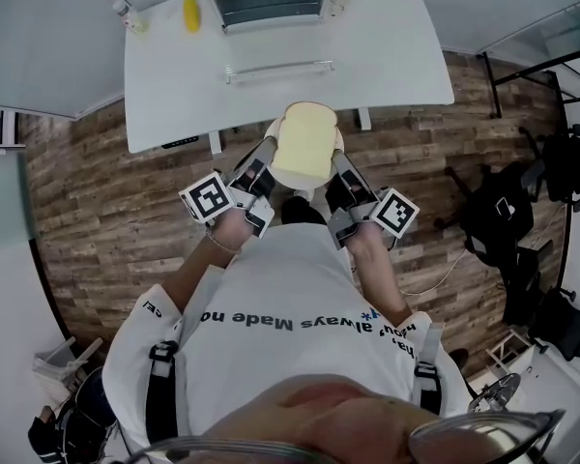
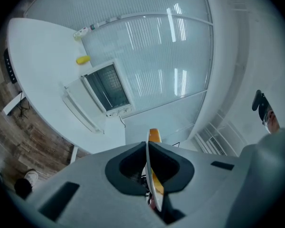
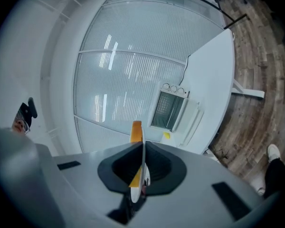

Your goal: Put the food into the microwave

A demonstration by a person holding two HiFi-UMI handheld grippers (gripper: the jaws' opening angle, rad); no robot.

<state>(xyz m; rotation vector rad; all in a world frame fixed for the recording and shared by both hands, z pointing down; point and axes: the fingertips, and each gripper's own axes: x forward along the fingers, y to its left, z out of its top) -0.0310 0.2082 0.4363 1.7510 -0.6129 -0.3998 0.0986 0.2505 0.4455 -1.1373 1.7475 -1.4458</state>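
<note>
A slice of bread (image 1: 304, 143) lies on a white plate (image 1: 271, 128) held in the air in front of the table. My left gripper (image 1: 268, 155) is shut on the plate's left rim and my right gripper (image 1: 339, 159) on its right rim. In the left gripper view the left gripper (image 2: 147, 148) clamps the plate (image 2: 152, 184) edge-on, with the bread's crust (image 2: 154, 136) above. The right gripper (image 3: 143, 148) pinches the plate (image 3: 140, 175) the same way. The microwave (image 1: 275, 0) stands at the table's far side with its door (image 1: 278, 69) folded down open.
A white table (image 1: 387, 56) carries the microwave and a yellow object (image 1: 190, 14) to its left. Wooden floor surrounds the table. Black chairs and gear (image 1: 507, 211) stand at the right. A frosted glass wall (image 2: 171, 56) rises behind the table.
</note>
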